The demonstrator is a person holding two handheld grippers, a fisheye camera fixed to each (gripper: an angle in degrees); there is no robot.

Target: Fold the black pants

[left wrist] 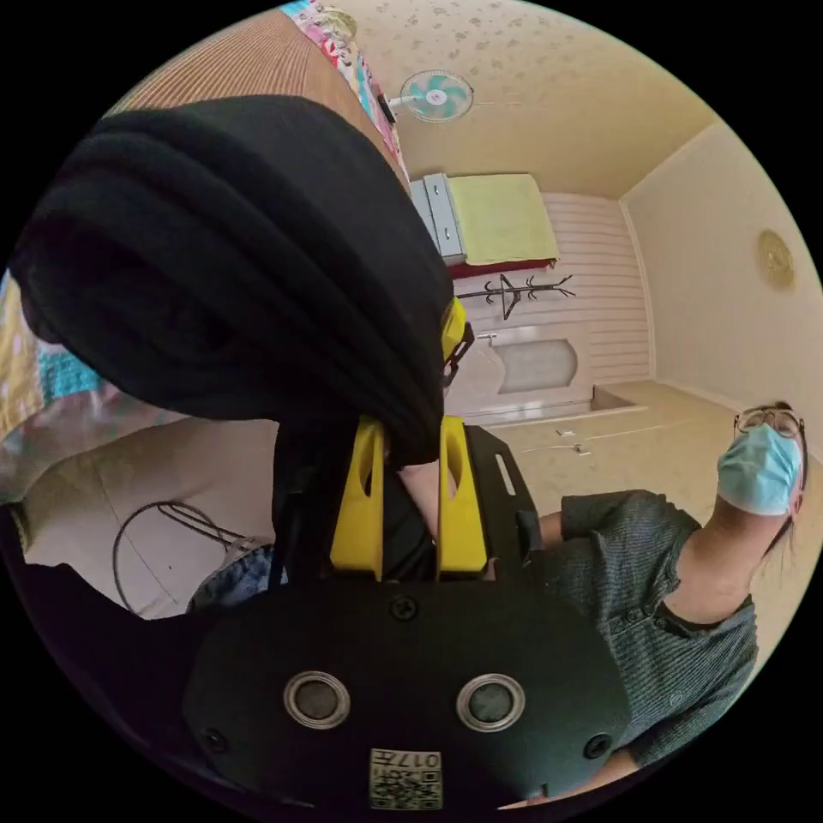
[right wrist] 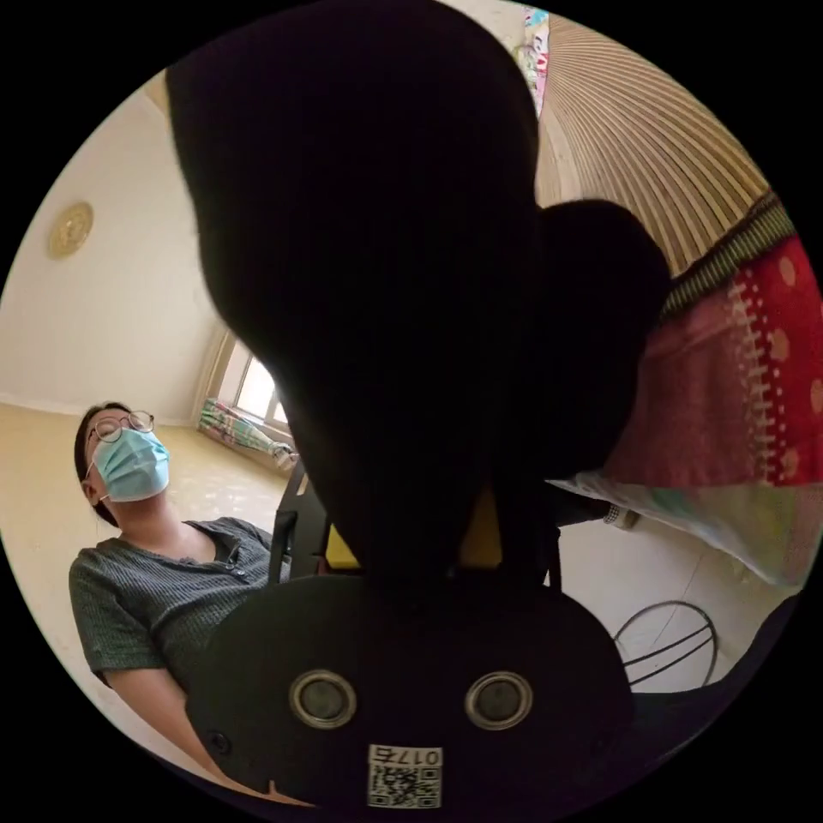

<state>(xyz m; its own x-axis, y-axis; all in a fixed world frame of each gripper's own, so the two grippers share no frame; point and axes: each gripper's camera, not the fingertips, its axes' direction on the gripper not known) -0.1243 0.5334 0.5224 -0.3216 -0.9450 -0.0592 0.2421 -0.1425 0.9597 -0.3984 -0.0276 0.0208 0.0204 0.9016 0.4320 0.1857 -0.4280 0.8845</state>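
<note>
Left gripper view. The black pants [left wrist: 231,257], a soft dark fabric gathered into thick rolled folds, are seen bunched above the yellow two-jaw left gripper [left wrist: 410,454]. The jaws stand close together, with a fold of the cloth pinched between them near the tips. Most of the bundle hangs to one side of the grip. Risk judged: with so little cloth caught, the weight of the bundle could drag the fold out, or the layers could slide and the fold line be lost. A person in a grey knitted shirt [left wrist: 660,591] is seen beyond.

Right gripper view. The pants are draped over the right gripper [right wrist: 411,531], hiding nearly all of it; only slivers of yellow jaw show. Whether these jaws are together or apart cannot be told. Risk judged: with the grip unseen under the cloth, a loose hold could go unnoticed and the cloth fall. A red patterned quilt [right wrist: 754,377] lies beside.
</note>
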